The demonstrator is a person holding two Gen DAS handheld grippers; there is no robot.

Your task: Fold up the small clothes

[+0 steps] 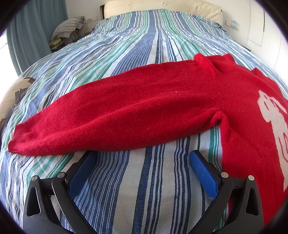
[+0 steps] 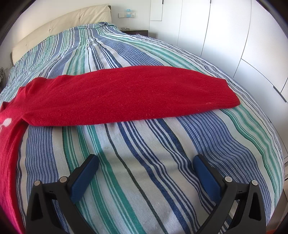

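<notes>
A red knit sweater [image 1: 234, 100] with a white figure on its front lies flat on the striped bedspread [image 1: 136, 180]. Its left sleeve [image 1: 115, 115] stretches out sideways in the left wrist view. My left gripper [image 1: 142, 154] is open just below that sleeve, and the left fingertip sits under the sleeve's lower edge. The other sleeve [image 2: 136, 93] stretches to the right in the right wrist view, cuff at the right end. My right gripper [image 2: 145, 158] is open and empty over the bedspread [image 2: 144, 144], a short way below that sleeve.
A cream headboard [image 1: 162, 7] stands at the far end of the bed. Pillows and clutter [image 1: 68, 30] sit beside the bed at the far left, next to a blue curtain. White wardrobe doors [image 2: 234, 36] line the right side.
</notes>
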